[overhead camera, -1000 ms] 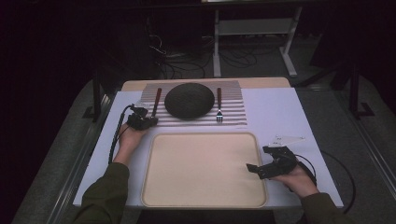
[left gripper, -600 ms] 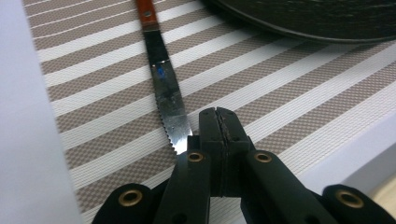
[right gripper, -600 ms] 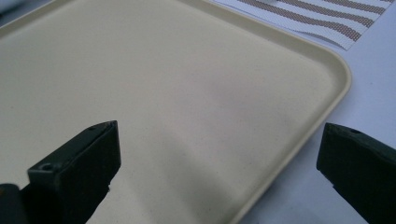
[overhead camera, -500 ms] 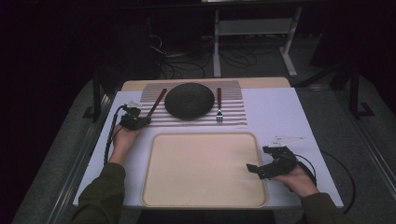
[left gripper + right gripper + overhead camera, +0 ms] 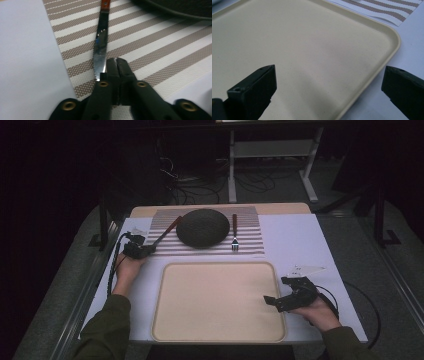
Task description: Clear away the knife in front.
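Observation:
A knife [image 5: 167, 230] with a red-brown handle lies slanted on the striped placemat [image 5: 250, 245], left of a dark round plate [image 5: 202, 227]. A fork [image 5: 234, 232] lies to the plate's right. My left gripper [image 5: 145, 249] is at the knife's tip. In the left gripper view its jaws [image 5: 116, 61] meet at the tips after just opening a touch, with nothing between them. The serrated blade [image 5: 100, 47] runs along the outside of the left jaw. My right gripper [image 5: 276, 290] stands open over the right front corner of the cream tray [image 5: 220, 264], with nothing between its jaws [image 5: 328, 80].
A white cover [image 5: 295, 240] lies over the table under the placemat and the tray. The tray's raised rim [image 5: 392, 35] curves just ahead of the right gripper. Cables trail from both grippers. Dark floor, a stand and wires lie beyond the table's far edge.
The knife has swung from lying straight beside the plate to a slant, its tip drawn toward the left. The left hand moved left with it. The right hand stayed put.

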{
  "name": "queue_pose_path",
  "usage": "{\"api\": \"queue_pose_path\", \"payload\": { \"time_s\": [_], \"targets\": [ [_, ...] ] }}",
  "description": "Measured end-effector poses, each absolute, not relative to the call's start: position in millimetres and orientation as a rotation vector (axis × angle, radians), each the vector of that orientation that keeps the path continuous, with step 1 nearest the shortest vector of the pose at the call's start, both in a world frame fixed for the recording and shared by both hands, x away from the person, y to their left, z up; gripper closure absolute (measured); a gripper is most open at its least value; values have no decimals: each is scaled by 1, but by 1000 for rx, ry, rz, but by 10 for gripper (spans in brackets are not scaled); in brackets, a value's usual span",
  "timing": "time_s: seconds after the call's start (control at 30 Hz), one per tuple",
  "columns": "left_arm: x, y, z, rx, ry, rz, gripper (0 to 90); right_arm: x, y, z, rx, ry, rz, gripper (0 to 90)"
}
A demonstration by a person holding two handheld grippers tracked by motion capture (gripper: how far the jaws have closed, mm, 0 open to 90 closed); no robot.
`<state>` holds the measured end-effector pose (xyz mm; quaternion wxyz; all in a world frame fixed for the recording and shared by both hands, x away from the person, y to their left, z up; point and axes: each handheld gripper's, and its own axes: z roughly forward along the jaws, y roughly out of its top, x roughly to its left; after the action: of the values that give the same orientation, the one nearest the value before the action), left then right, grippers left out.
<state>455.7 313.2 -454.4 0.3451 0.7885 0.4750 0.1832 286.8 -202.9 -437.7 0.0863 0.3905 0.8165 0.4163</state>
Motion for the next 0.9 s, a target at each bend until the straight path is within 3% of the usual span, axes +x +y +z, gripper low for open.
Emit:
{"api": "queue_pose_path", "payload": {
  "time_s": [0.07,0.1,0.2,0.5,0.9],
  "targets": [
    [453,312,-451,2047,1215,458,804,287,-203,-438,1165,2432,1243,0],
    [446,308,-442,2056,1178,454,724,287,-204,-437,1169,2430,1246,0],
    [434,304,-431,2066,1113,423,625,287,-204,-437,1173,2427,1251,0],
    [401,298,-417,2063,995,368,393,287,-204,-437,1166,2428,1252,0],
    [350,293,-421,2106,899,359,167,287,-204,-437,1160,2434,1250,0]
  ]
}}
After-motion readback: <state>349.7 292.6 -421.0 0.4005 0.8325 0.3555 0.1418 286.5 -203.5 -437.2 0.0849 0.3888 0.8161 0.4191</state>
